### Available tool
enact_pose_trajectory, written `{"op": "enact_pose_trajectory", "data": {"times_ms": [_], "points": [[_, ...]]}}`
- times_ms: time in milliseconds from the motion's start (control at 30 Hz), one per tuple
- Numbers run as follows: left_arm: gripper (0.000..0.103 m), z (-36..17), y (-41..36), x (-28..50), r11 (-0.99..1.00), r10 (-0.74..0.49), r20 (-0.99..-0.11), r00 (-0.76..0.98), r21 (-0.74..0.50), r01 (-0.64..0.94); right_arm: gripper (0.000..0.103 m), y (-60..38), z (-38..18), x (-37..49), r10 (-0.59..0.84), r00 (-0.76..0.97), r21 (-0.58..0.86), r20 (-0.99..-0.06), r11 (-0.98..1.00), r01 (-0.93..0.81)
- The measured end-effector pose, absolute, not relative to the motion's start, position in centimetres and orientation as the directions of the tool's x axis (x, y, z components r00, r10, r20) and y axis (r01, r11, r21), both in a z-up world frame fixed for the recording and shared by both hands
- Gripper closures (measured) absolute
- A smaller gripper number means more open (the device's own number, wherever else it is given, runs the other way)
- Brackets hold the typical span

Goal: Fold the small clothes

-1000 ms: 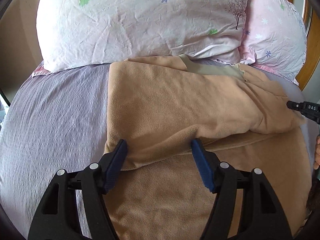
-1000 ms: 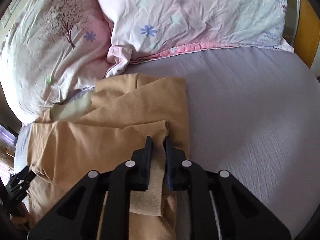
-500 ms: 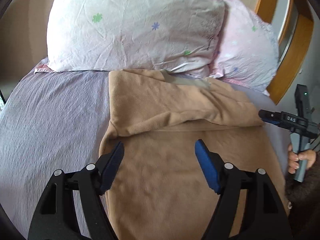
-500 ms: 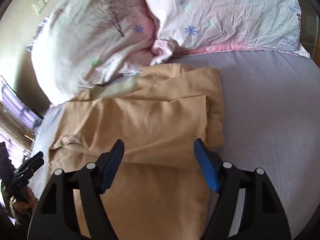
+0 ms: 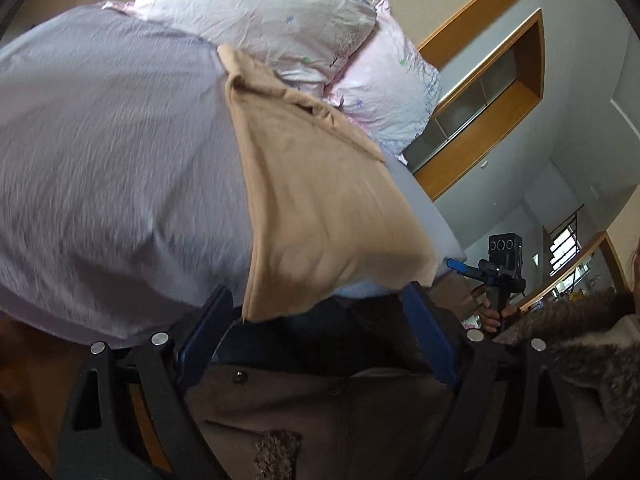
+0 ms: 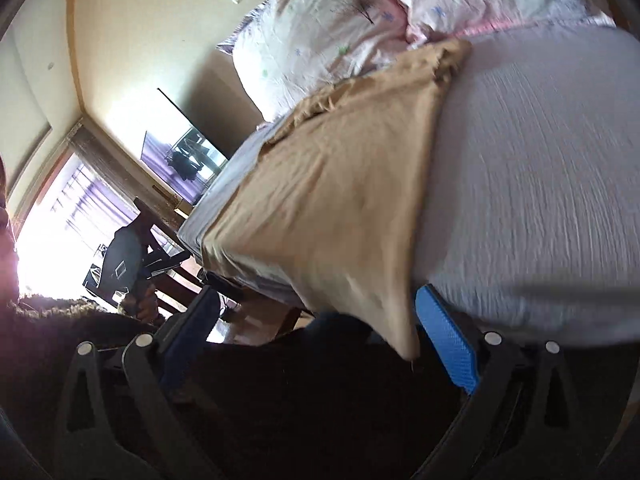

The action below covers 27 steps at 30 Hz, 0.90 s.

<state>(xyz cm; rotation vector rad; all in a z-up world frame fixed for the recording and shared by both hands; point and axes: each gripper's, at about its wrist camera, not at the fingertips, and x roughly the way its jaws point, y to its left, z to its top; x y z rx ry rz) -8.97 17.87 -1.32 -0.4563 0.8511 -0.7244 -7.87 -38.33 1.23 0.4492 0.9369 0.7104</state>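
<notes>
A tan garment [image 5: 320,200] lies on the lilac bed sheet [image 5: 120,160], its near end hanging over the bed's front edge and its far end folded near the pillows. It also shows in the right wrist view [image 6: 340,200]. My left gripper [image 5: 316,328] is open and empty, pulled back below the bed edge, close to the person's body. My right gripper [image 6: 320,328] is open and empty, also off the bed, with the garment's hanging corner between its fingers. The right gripper shows small in the left wrist view [image 5: 472,270].
Two flowered pillows [image 5: 280,20] lie at the head of the bed. A wooden bed frame [image 5: 480,120] stands behind them. The person's brown coat [image 5: 320,420] fills the lower left wrist view. A bright window [image 6: 52,208] and a dark screen [image 6: 188,152] stand at the left in the right wrist view.
The right gripper opened and let go of the garment's edge after laying the fold. Both grippers pulled back off the bed towards the person and tilted.
</notes>
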Motion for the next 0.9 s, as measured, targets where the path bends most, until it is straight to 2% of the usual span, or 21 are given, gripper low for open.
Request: {"op": "enact_pose_trajectory", "data": {"times_ms": [100, 300, 367, 400, 433, 467, 500, 533, 567, 600, 733, 900], "points": [[0.016, -3.5, 17.0, -7.9, 0.69, -0.721, -0.555, 0.414, -0.627, 0.361, 0.005, -39.1, -1.3, -8.1, 0.702, 0.381, 0.656, -0.602, 0.707, -0.265], [0.018, -5.4, 14.2, -4.6, 0.702, -0.712, -0.598, 0.369, -0.618, 0.353, 0.005, -37.5, -4.2, -5.0, 0.756, 0.348, 0.72, -0.555, 0.646, -0.255], [0.023, -5.9, 14.1, -4.4, 0.671, -0.741, -0.569, 0.357, -0.656, 0.346, 0.012, -36.8, -4.7, -4.3, 0.782, 0.33, 0.741, -0.528, 0.614, -0.271], [0.029, -6.2, 14.2, -4.2, 0.648, -0.759, -0.548, 0.351, -0.686, 0.33, 0.026, -36.5, -4.9, -4.2, 0.794, 0.324, 0.751, -0.513, 0.599, -0.278], [0.033, -6.5, 14.4, -3.9, 0.612, -0.785, -0.513, 0.347, -0.729, 0.308, 0.05, -36.2, -5.1, -4.1, 0.809, 0.316, 0.763, -0.495, 0.579, -0.286], [0.048, -6.9, 14.9, -3.8, 0.563, -0.815, -0.466, 0.344, -0.778, 0.279, 0.065, -35.9, -5.2, -4.0, 0.821, 0.305, 0.772, -0.483, 0.563, -0.294], [0.063, -7.3, 15.3, -3.8, 0.514, -0.839, -0.419, 0.346, -0.82, 0.251, 0.089, -35.6, -5.2, -4.1, 0.831, 0.293, 0.778, -0.472, 0.549, -0.304], [0.071, -7.4, 15.8, -4.1, 0.474, -0.854, -0.381, 0.355, -0.85, 0.228, 0.093, -35.5, -5.1, -4.3, 0.836, 0.289, 0.779, -0.466, 0.543, -0.314], [0.087, -7.3, 16.2, -4.3, 0.441, -0.864, -0.346, 0.367, -0.871, 0.216, 0.094, -35.5, -4.9, -4.7, 0.839, 0.29, 0.776, -0.46, 0.539, -0.326], [0.097, -6.9, 16.4, -4.6, 0.415, -0.87, -0.317, 0.379, -0.884, 0.213, 0.095, -35.5, -4.5, -5.0, 0.841, 0.294, 0.773, -0.453, 0.535, -0.341], [0.098, -4.0, 16.8, -4.7, 0.373, -0.872, -0.247, 0.423, -0.895, 0.246, 0.095, -35.6, -1.0, -5.0, 0.853, 0.333, 0.75, -0.401, 0.514, -0.416], [0.098, 0.7, 16.3, -1.1, 0.411, -0.853, -0.239, 0.464, -0.856, 0.314, 0.095, -35.5, 4.7, -2.2, 0.839, 0.438, 0.688, -0.322, 0.526, -0.501]]}}
